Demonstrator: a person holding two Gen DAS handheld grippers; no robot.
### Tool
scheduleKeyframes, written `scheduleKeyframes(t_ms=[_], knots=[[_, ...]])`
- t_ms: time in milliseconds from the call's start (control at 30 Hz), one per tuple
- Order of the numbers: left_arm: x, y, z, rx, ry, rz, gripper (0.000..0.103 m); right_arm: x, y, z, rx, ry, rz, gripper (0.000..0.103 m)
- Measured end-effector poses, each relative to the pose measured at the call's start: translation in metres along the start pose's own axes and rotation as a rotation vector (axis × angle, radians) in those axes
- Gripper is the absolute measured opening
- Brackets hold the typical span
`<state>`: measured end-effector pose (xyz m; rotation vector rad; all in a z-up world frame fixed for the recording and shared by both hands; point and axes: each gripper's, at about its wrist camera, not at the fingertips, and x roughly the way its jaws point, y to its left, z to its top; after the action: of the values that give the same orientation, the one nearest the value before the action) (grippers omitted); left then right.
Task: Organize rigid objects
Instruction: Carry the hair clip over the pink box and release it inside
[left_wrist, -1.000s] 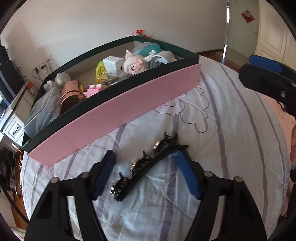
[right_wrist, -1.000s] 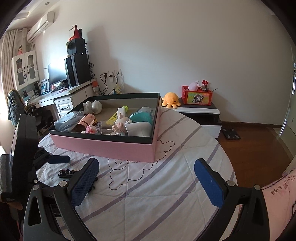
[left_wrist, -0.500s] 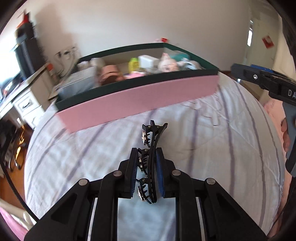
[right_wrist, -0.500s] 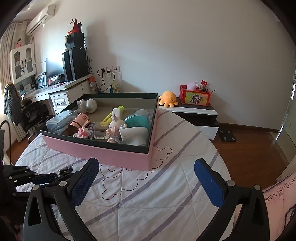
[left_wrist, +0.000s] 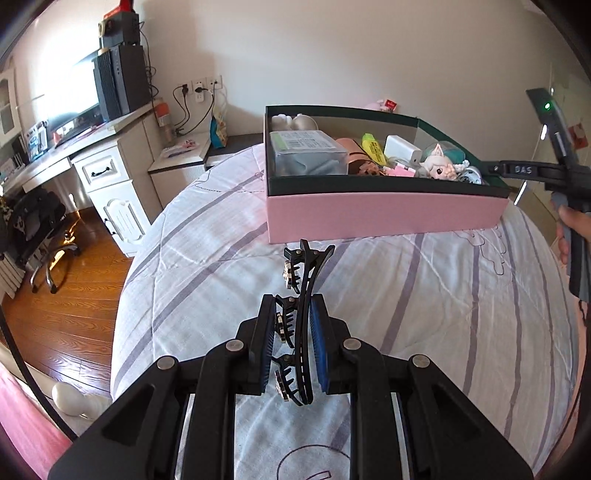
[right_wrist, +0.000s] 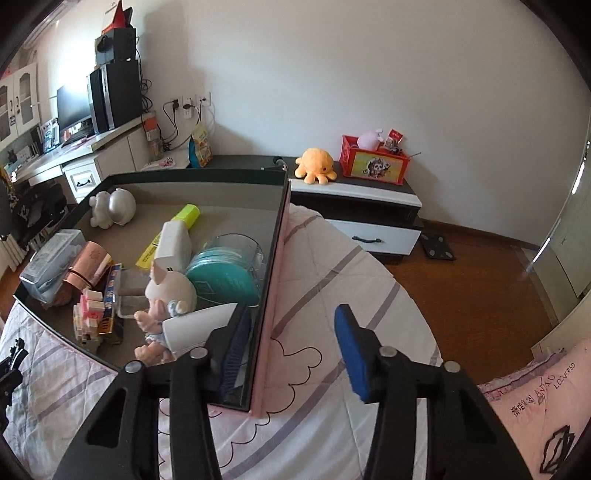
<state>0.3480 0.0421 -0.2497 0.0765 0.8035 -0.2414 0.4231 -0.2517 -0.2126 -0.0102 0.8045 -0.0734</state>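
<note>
My left gripper (left_wrist: 291, 325) is shut on a long black hair clip (left_wrist: 304, 295) with toothed claws, held above the striped bedspread (left_wrist: 424, 302). Ahead of it stands the pink box with a dark green rim (left_wrist: 384, 218), full of small items. In the right wrist view my right gripper (right_wrist: 291, 339) is open and straddles the box's right wall (right_wrist: 271, 280), its left finger inside the box and its right finger outside. The right gripper's body also shows in the left wrist view (left_wrist: 546, 170) at the box's right end.
The box holds a doll (right_wrist: 166, 295), a teal round container (right_wrist: 225, 273), a white charger (right_wrist: 171, 243), a rose-gold tube (right_wrist: 86, 266) and a plastic case (left_wrist: 306, 151). A desk with drawers (left_wrist: 107, 177) and a low cabinet (right_wrist: 354, 206) stand beyond the bed.
My left gripper closed on the hair clip and lifted it off the bedspread. My right gripper moved forward to the box and now straddles its right wall.
</note>
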Motion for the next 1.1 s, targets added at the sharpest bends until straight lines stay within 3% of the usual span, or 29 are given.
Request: scheduleKeyframes(t_ms=[233, 700, 900, 1100], knots=[[-0.005, 0.008, -0.001, -0.036, -0.021, 0.0, 0.019, 0.025, 0.003, 0.004, -0.017, 0.115, 0.105, 0.012], [-0.031, 0.021, 0.018, -0.074, -0.104, -0.002, 0.019, 0.028, 0.013, 0.002, -0.043, 0.11, 0.07, 0.011], [-0.028, -0.009, 0.069, -0.006, -0.154, -0.067, 0.019, 0.028, 0.014, 0.003, -0.043, 0.11, 0.07, 0.011], [0.01, -0.052, 0.121, 0.07, -0.124, -0.124, 0.019, 0.028, 0.017, 0.003, -0.044, 0.11, 0.071, 0.011]])
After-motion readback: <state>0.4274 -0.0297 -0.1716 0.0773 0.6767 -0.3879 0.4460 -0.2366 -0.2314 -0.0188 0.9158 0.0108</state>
